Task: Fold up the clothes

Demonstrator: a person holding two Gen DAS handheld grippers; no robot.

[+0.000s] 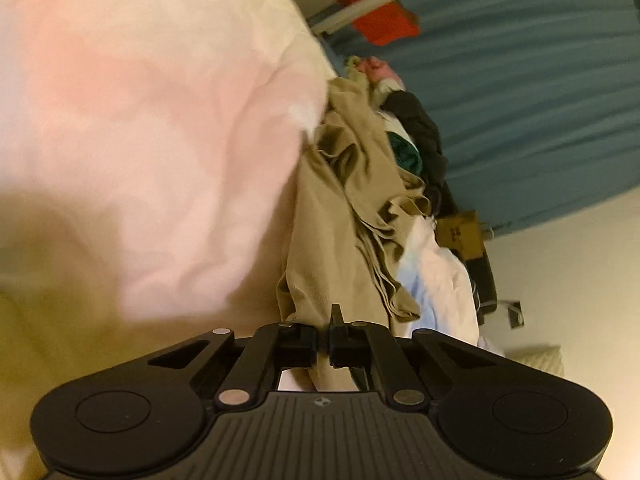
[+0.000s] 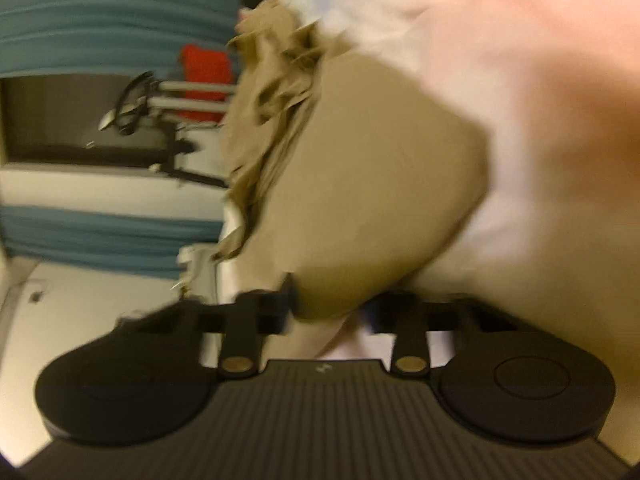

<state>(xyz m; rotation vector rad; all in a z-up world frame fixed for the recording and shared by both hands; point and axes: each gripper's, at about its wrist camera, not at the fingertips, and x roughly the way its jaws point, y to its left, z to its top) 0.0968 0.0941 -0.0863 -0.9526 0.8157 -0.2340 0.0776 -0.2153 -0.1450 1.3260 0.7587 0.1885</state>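
Note:
A tan garment (image 1: 340,240) lies crumpled on a pale pink-white sheet (image 1: 140,120). My left gripper (image 1: 323,340) is shut on an edge of the tan garment, which runs down between its jaws. In the right wrist view, blurred, the tan garment (image 2: 372,200) fills the middle. My right gripper (image 2: 332,308) has its jaws apart, and the cloth hangs down through the gap between them.
A pile of other clothes, white (image 1: 440,280), black (image 1: 424,128), green and pink, lies beyond the tan garment. A blue pleated curtain (image 1: 540,100), a red cloth (image 1: 384,16) on a metal stand and a cream wall (image 1: 560,300) stand behind.

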